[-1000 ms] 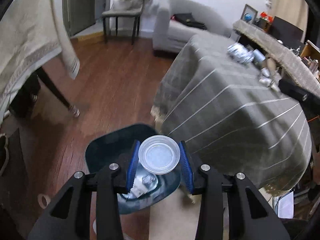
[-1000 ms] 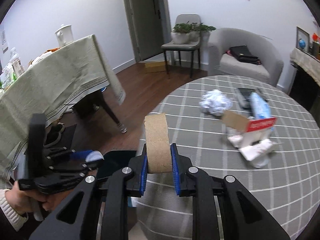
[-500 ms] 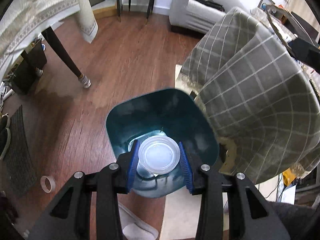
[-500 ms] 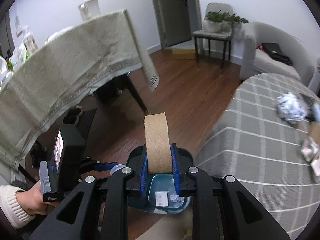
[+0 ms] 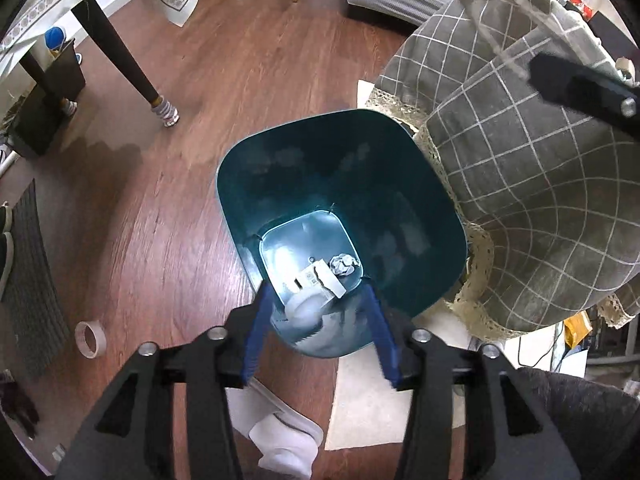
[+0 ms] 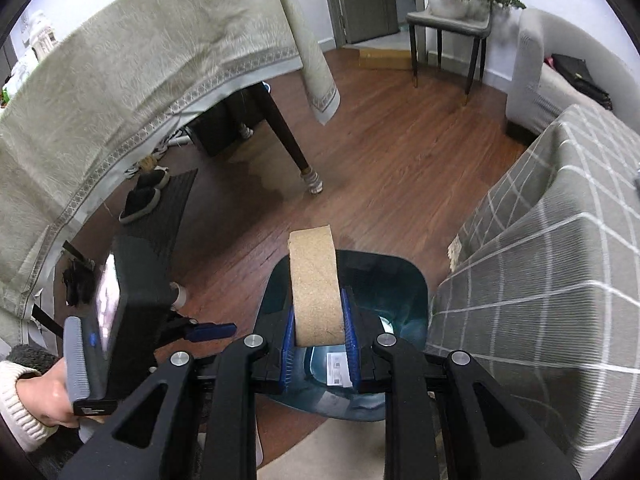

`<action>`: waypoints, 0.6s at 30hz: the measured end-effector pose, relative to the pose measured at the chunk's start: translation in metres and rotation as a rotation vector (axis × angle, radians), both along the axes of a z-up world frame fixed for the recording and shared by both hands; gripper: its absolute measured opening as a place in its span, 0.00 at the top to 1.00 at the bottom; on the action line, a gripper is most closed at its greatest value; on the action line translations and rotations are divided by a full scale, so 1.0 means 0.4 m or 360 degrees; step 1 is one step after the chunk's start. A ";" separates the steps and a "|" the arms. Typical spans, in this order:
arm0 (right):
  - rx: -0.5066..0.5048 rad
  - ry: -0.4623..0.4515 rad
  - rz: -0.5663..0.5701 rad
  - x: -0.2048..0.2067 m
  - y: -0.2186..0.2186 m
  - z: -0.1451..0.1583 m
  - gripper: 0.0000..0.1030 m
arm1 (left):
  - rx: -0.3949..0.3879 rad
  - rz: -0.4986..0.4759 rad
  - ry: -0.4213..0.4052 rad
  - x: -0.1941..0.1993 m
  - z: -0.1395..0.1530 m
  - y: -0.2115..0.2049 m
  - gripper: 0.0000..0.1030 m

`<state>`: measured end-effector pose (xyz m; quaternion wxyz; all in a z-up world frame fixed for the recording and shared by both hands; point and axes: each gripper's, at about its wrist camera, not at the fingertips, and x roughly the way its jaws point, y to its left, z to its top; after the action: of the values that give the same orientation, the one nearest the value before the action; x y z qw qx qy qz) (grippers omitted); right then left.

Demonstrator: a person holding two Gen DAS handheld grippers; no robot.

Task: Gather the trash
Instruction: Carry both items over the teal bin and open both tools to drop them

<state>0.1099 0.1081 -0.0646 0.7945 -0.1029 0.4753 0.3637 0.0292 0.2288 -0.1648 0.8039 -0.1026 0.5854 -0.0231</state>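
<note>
A teal trash bin (image 5: 340,152) stands on the wood floor beside the round table. My left gripper (image 5: 318,320) hangs over the bin's near rim and its jaws are opening. A clear plastic cup (image 5: 306,314) shows blurred between the blue pads, touching neither, and is dropping into the bin. On the bin floor lie a crumpled paper ball (image 5: 342,264) and a white carton (image 5: 320,280). My right gripper (image 6: 318,340) is shut on a brown cardboard tube (image 6: 316,288), held upright above the bin (image 6: 404,280).
The grey checked tablecloth (image 5: 520,160) hangs against the bin's right side. A tape roll (image 5: 90,339) and a white slipper (image 5: 280,440) lie on the floor. A dark table leg (image 5: 160,108) and a beige-clothed table (image 6: 120,80) stand to the left.
Both grippers came down from table height to over the bin. The left jaws have widened and let go of the clear cup. The right still grips the tube.
</note>
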 end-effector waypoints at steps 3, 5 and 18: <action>-0.0024 0.0017 0.0007 0.001 0.016 -0.019 0.80 | -0.0026 0.0015 -0.0031 -0.002 0.015 0.013 0.47; -0.0051 0.0034 0.0013 0.002 0.024 -0.034 0.80 | -0.0031 0.0028 -0.0053 -0.001 0.024 0.020 0.47; -0.0207 0.0168 0.0042 0.007 0.059 -0.143 0.80 | -0.0057 0.0139 -0.0302 -0.012 0.143 0.062 0.57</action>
<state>0.1128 0.1318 -0.1219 0.7550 -0.1413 0.5379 0.3474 0.0246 0.2538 -0.1077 0.8539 -0.1399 0.5011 -0.0081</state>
